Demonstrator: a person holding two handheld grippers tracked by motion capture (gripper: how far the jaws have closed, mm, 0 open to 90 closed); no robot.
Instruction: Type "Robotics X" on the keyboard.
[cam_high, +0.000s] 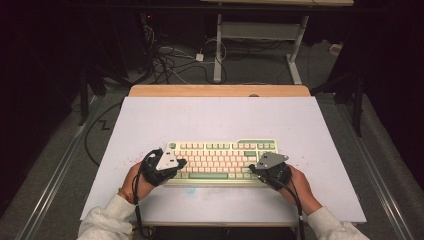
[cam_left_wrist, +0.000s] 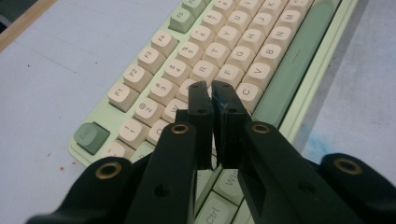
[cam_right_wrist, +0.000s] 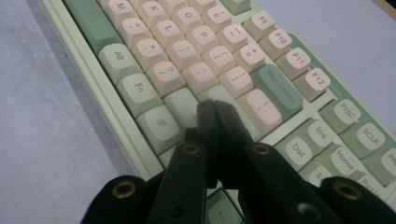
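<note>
A pale green keyboard (cam_high: 220, 161) with cream and green keys lies on the white board near the front. My left gripper (cam_high: 172, 165) sits over its left end, held by a hand. In the left gripper view the keyboard (cam_left_wrist: 243, 42) runs up and right, and my left gripper (cam_left_wrist: 212, 93) is shut, its tips just above the keys near the D key. My right gripper (cam_high: 257, 169) rests over the right end. In the right gripper view the keyboard (cam_right_wrist: 187, 56) lies below my right gripper (cam_right_wrist: 215, 109), which is shut with tips over the Enter area. Nothing sits between either pair of jaws.
The white board (cam_high: 225, 120) covers a wooden table (cam_high: 220, 90). Behind it stand a white desk frame (cam_high: 257, 35) and tangled cables (cam_high: 170, 60) on the grey floor. A black cable (cam_high: 95, 135) loops at the left. Red specks dot the board by the keyboard.
</note>
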